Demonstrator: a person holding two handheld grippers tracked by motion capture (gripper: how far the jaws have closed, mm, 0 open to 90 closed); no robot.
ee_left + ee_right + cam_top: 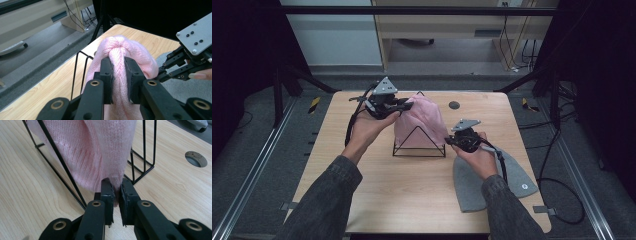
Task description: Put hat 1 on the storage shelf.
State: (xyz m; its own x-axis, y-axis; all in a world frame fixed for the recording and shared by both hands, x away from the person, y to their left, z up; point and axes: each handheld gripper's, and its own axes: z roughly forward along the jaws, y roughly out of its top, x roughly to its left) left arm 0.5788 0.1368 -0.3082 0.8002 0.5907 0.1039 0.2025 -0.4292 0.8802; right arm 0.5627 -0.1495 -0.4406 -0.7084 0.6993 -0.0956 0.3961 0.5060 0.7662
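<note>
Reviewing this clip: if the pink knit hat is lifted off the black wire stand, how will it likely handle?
Probably floppy: the pink knit hat bunches into a fold between the left gripper jaws. Likely light, since the thin black wire stand holds it upright. Its hem drapes loosely where the right gripper pinches it, so it may stretch and snag on the wires.

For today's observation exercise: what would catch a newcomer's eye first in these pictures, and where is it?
First, the pink knitted hat draped over a black wire stand in the middle of the wooden table. The left gripper is shut on a bunched fold at its top, and the right gripper pinches its lower edge. A grey hat lies flat at the table's near right, under the person's right forearm.
</note>
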